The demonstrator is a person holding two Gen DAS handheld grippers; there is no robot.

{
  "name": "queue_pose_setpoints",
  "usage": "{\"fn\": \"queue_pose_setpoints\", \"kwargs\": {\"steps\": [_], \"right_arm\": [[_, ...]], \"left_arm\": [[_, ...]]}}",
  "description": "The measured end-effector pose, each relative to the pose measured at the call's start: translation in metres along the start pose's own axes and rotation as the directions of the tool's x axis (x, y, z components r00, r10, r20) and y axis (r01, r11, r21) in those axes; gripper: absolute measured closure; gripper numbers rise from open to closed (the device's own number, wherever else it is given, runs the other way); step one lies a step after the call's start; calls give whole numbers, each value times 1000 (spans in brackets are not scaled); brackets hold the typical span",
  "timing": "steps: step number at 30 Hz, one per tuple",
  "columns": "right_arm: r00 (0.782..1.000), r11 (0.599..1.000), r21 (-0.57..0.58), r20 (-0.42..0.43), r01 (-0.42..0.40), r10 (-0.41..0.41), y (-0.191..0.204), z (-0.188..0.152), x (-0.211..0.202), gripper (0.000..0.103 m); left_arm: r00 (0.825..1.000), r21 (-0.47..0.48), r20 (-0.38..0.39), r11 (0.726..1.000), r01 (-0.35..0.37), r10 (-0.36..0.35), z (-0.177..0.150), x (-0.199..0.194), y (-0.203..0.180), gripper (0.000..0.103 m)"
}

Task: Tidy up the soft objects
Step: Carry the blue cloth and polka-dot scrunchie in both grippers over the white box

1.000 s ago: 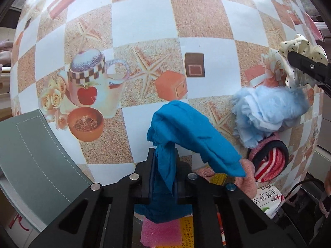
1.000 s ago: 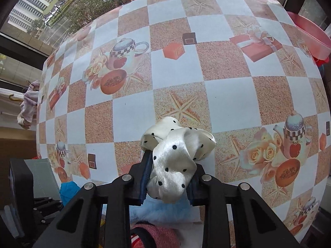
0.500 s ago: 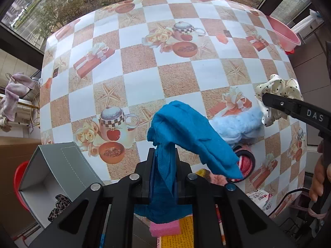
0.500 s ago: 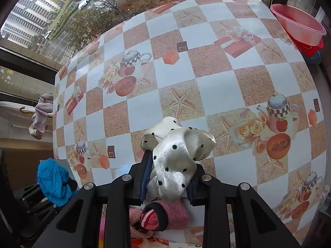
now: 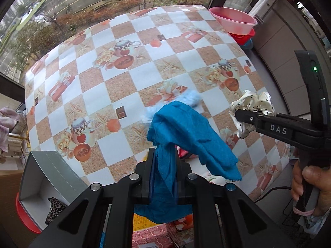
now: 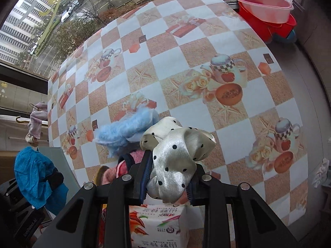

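left gripper [image 5: 163,175] pinches a blue cloth [image 5: 190,132] that hides the fluffy pile; right gripper [image 6: 167,177] clamps a polka-dot scrunchie [image 6: 175,155].

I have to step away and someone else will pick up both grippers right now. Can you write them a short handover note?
Left gripper: shut on the blue cloth, lifted above the table.
Right gripper: shut on the white polka-dot scrunchie, also off the table.
Grey box, at the table's near left edge: open, holding a leopard-print item.
On the table: fluffy light-blue piece, pink knitted item.
Left to do: probably box both held pieces, then the others.
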State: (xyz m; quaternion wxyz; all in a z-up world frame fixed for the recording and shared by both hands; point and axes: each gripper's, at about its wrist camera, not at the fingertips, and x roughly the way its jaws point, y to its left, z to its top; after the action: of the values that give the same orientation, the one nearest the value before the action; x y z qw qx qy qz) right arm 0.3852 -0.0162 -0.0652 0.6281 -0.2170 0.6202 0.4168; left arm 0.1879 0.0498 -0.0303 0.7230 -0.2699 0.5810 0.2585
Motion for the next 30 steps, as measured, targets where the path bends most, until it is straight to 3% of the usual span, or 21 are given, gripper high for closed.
{"fn": "queue_pose_setpoints", "kwargs": {"steps": [7, 16, 23, 30], "right_arm": [[1000, 997, 71, -1, 24, -24, -27, -50, -20, 72], [998, 987, 149, -28, 66, -63, -48, -120, -31, 72], [996, 978, 195, -48, 80, -72, -48, -167, -33, 72], [994, 982, 167, -75, 88, -76, -25, -199, -29, 72]], "left_arm": [[998, 127, -16, 990, 67, -66, -34, -13, -48, 88], [987, 262, -101, 954, 148, -126, -93, -11, -85, 88], [981, 361, -136, 915, 182, -142, -133, -15, -95, 88], [981, 360, -120, 914, 188, -154, -156, -27, -77, 88]]}}
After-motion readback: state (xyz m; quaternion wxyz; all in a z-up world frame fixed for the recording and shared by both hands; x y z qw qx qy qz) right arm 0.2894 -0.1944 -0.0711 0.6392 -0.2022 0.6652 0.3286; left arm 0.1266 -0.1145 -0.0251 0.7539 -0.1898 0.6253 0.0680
